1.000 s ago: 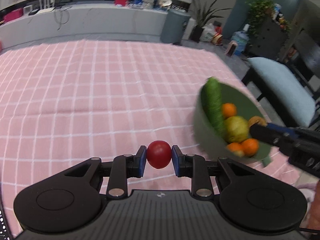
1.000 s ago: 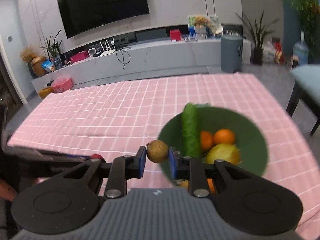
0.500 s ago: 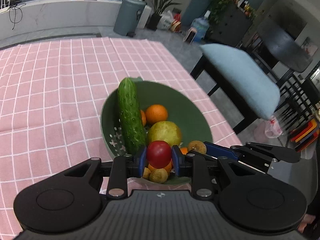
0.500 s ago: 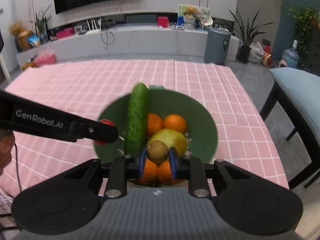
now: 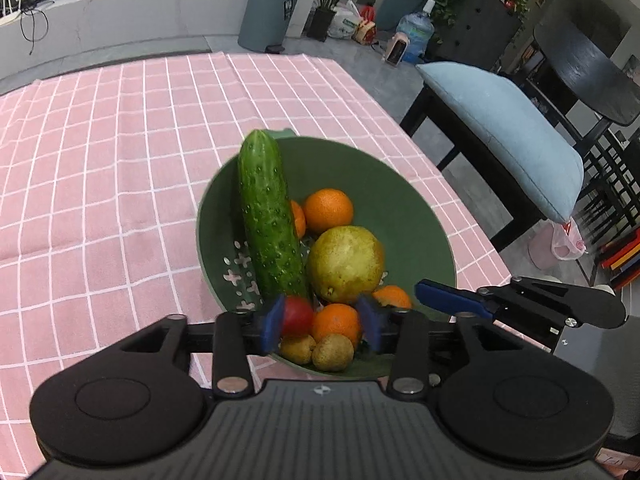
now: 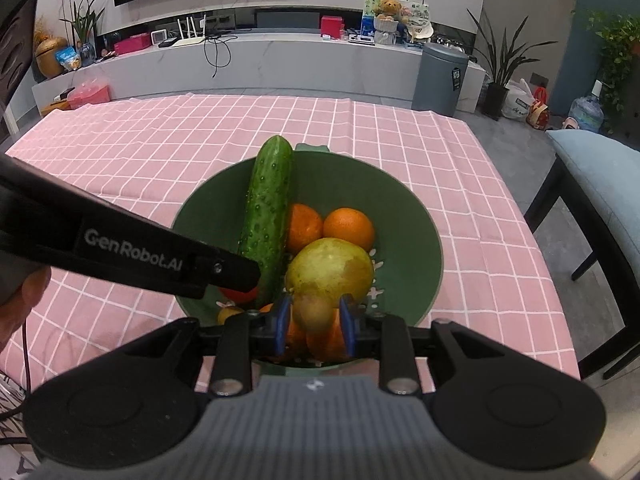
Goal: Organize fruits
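— Pink checked surface (image 5: 100, 200), green bowl (image 5: 420, 216) at centre, cucumber (image 5: 268, 224) at ten o'clock inside.
— Left gripper (image 5: 322, 326) just opened wide, tomato (image 5: 297, 315) beside one pad. Right gripper (image 6: 314, 326) opening slightly, small brown fruit (image 6: 314, 312) loose between.

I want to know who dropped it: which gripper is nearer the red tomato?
Left. The left gripper has it beside its left pad, jaws just opening; the right gripper is further right, around a brown fruit.
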Demonstrator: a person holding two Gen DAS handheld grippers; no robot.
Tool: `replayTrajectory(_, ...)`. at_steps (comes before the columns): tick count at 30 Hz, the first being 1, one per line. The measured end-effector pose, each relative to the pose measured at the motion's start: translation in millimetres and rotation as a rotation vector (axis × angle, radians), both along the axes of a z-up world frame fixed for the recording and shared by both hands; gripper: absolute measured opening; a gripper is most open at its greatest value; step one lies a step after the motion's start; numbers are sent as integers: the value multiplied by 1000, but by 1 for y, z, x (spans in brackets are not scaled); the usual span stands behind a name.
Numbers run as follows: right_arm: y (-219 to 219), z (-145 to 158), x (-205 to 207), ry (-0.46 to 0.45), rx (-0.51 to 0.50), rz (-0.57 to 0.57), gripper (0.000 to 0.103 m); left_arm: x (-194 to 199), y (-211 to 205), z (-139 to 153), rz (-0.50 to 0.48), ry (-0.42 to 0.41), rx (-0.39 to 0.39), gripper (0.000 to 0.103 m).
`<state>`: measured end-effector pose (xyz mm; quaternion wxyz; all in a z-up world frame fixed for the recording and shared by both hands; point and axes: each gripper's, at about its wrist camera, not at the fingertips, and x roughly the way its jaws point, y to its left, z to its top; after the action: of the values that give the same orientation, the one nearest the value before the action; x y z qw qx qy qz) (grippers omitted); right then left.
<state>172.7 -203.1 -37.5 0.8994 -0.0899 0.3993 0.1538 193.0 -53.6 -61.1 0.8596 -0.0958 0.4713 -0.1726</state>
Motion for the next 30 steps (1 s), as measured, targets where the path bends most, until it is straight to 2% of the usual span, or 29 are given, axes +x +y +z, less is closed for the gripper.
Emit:
replayTrajectory(4, -2, 9, -7, -27, 4, -11, 33, -11, 8, 12, 25, -43, -9, 64)
replayTrajectory(8, -7, 24, -22, -70, 41, -50, 46, -30, 16, 30, 52, -123, 13, 67)
replayTrajectory(10, -9, 32, -31, -90, 79, -70, 48, -41, 19, 40, 60, -168, 39, 68)
replayTrajectory(12, -10, 40, -41, -110, 117, -94, 56, -52, 22, 49, 69, -208, 59, 69)
replayTrajectory(17, -11, 55, -68, -181, 204, -146, 68, -81, 29, 65, 99, -297, 117, 72)
replayTrajectory(21, -11, 59, -87, -222, 239, -167, 75, -100, 36, 67, 119, -345, 158, 72)
replayTrajectory(23, -11, 58, -95, -232, 249, -171, 76, -108, 40, 67, 137, -366, 172, 72)
replayTrajectory(28, -14, 47, -108, -239, 259, -185, 78, -124, 50, 57, 191, -402, 212, 81)
replayTrajectory(30, -14, 40, -113, -240, 254, -187, 78, -127, 51, 52, 208, -393, 241, 81)
